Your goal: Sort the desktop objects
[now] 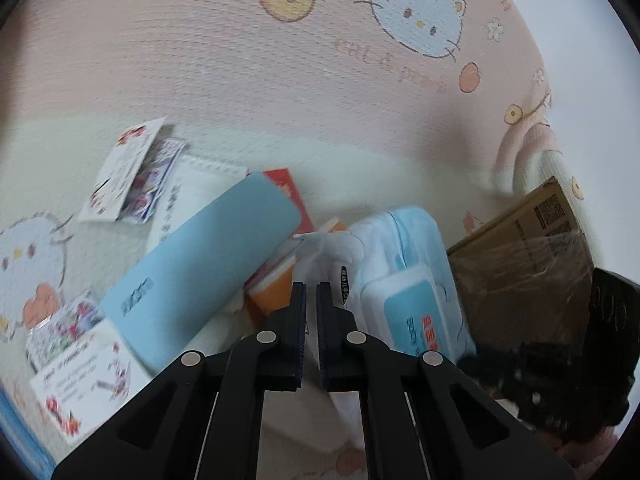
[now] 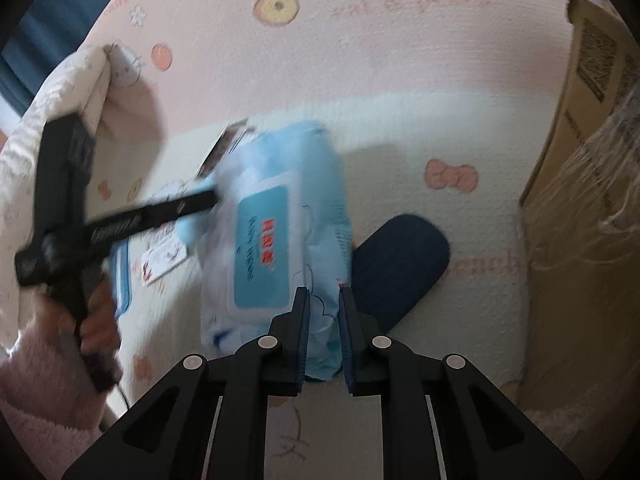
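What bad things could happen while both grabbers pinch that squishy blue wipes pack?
1. Both the left gripper and right gripper pinch only the soft edges of the wipes pack, so it may sag or slip free.
2. The light blue case leans against the pack's side, so lifting might shove it onto the cards.

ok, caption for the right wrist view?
Right tool pinching the edge of a blue wet-wipes pack on a pink cartoon mat.

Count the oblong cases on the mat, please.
2: a light blue case left of the wet wipes pack, a navy case right of it. Others may be hidden.
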A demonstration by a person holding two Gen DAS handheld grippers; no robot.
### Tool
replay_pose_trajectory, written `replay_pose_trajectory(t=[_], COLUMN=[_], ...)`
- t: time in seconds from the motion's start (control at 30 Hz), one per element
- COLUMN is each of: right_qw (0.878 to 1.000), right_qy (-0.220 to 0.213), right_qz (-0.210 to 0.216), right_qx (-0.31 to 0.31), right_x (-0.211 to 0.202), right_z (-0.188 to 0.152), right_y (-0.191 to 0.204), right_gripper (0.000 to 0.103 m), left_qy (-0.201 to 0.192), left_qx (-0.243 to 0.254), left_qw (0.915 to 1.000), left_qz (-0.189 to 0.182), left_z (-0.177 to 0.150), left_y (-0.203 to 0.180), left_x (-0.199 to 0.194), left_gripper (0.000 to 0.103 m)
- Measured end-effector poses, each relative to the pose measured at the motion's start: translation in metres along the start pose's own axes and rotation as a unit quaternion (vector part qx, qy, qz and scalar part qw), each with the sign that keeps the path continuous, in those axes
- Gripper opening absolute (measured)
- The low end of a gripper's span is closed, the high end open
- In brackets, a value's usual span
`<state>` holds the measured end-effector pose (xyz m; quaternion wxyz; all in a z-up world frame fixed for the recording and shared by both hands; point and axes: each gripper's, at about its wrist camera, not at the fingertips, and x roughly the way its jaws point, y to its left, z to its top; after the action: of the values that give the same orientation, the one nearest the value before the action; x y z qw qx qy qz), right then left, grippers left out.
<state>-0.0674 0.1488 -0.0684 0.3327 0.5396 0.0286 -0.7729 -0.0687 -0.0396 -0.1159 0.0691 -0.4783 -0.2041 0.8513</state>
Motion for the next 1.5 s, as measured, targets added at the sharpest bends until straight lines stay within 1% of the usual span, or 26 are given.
replay_pose_trajectory(t=[0.07,0.1,0.17,0.23,0.3,0.37,0.4,0.43,0.47,0.57,0.63,0.73,0.8,0.97,1.0,1.07,1.1,1.23,1.37,1.5], right_qw=[1.0,1.0,1.0,1.0,0.999,0.999,0.999,0.998,0.998,0.999,0.999,0.998,0.997,0.993,0.992,0.993,0.992,0.99,0.985,0.98], right_qy=[0.007,0.008,0.009,0.006,-0.002,-0.005,-0.005,-0.006,-0.006,0.002,0.004,0.008,0.011,0.018,0.018,0.019,0.017,0.014,0.018,0.02], right_qz=[-0.004,-0.004,0.0,0.0,0.0,0.002,0.005,0.007,0.008,-0.001,0.004,0.012,0.024,0.044,0.045,0.039,0.039,0.051,0.06,0.07], right_qx=[-0.011,-0.01,0.004,0.018,0.034,0.05,0.054,0.056,0.056,0.047,0.046,0.062,0.079,0.11,0.113,0.114,0.115,0.134,0.162,0.183], right_x=[0.001,0.001,0.001,0.0,-0.005,-0.008,-0.009,-0.009,-0.008,0.0,0.005,0.014,0.019,0.026,0.027,0.029,0.029,0.034,0.037,0.04], right_z=[-0.001,0.0,0.002,0.005,0.008,0.011,0.013,0.015,0.017,0.019,0.021,0.024,0.025,0.031,0.032,0.034,0.034,0.034,0.033,0.036], right_y=[0.004,0.003,-0.001,-0.007,-0.011,-0.015,-0.016,-0.016,-0.015,-0.011,-0.011,-0.014,-0.018,-0.019,-0.018,-0.015,-0.014,-0.014,-0.02,-0.027], right_gripper=[0.012,0.012,0.012,0.012,0.012,0.013,0.014,0.015,0.016,0.025,0.035,0.043,0.046,0.048,0.048,0.05,0.052,0.052,0.052,0.051], left_qy=[0.002,0.001,-0.001,-0.001,-0.007,-0.009,-0.006,-0.003,-0.001,0.012,0.023,0.055,0.054,0.04,0.037,0.033,0.033,0.038,0.049,0.057], left_qx=[0.013,0.015,0.008,-0.011,-0.03,-0.04,-0.044,-0.048,-0.05,-0.049,-0.051,-0.076,-0.086,-0.071,-0.069,-0.066,-0.065,-0.067,-0.093,-0.091], left_qw=[0.9999,0.9999,0.9999,0.9998,0.9994,0.9992,0.999,0.9988,0.9987,0.9986,0.998,0.9928,0.9909,0.9936,0.9943,0.9947,0.9946,0.9942,0.9915,0.992], left_qz=[-0.005,-0.001,0.01,0.018,0.017,0.002,-0.003,-0.006,-0.007,-0.017,-0.03,-0.074,-0.089,-0.077,-0.073,-0.072,-0.074,-0.074,-0.077,-0.066], left_z=[0.002,0.002,0.002,-0.002,-0.008,-0.015,-0.019,-0.022,-0.027,-0.032,-0.034,-0.037,-0.04,-0.042,-0.043,-0.043,-0.043,-0.04,-0.036,-0.028], left_y=[-0.003,-0.004,-0.004,0.0,0.004,0.008,0.009,0.009,0.009,0.004,0.001,0.0,-0.002,-0.012,-0.013,-0.015,-0.017,-0.015,-0.011,-0.017], left_x=[0.002,0.003,0.001,-0.003,-0.01,-0.017,-0.019,-0.02,-0.021,-0.017,-0.012,0.0,0.002,0.0,0.0,0.0,0.0,0.003,0.008,0.01], left_gripper=[0.005,0.005,0.01,0.025,0.031,0.04,0.047,0.048,0.048,0.048,0.048,0.048,0.048,0.047,0.042,0.039,0.038,0.037,0.037,0.037])
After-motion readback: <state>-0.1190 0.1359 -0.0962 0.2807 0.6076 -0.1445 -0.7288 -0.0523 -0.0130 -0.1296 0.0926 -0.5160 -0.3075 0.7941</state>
